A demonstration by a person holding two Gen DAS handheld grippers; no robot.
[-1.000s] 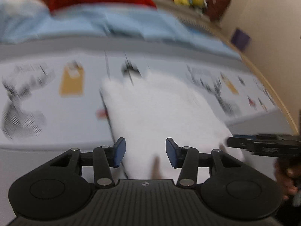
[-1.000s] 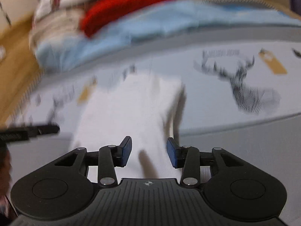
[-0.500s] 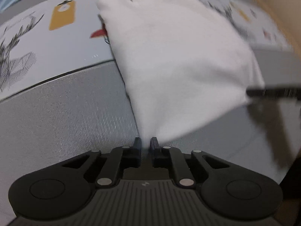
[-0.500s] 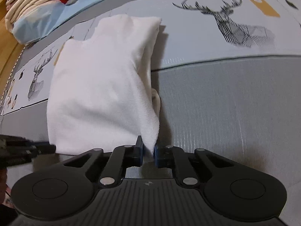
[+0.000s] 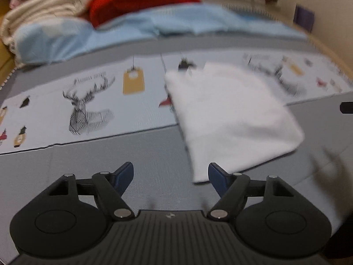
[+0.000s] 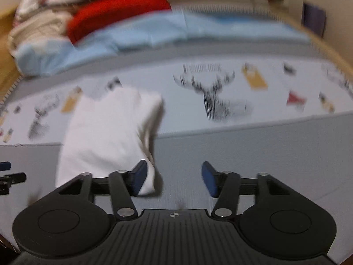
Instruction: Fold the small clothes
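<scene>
White folded garment [image 5: 231,119] lies released; both hand-held grippers [image 5: 171,175] [image 6: 172,177] spread; print unreadable.

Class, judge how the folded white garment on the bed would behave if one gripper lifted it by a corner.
The white garment looks like soft cloth with rounded folded edges, so it would probably droop and unfold. It looks thin, so likely light. Lying flat on the grey sheet, it should not roll.

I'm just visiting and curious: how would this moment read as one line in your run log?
task: fold small clothes | left tongs: open, empty | right tongs: open, empty | white garment: folded, lying on mat | views: blurred
</scene>
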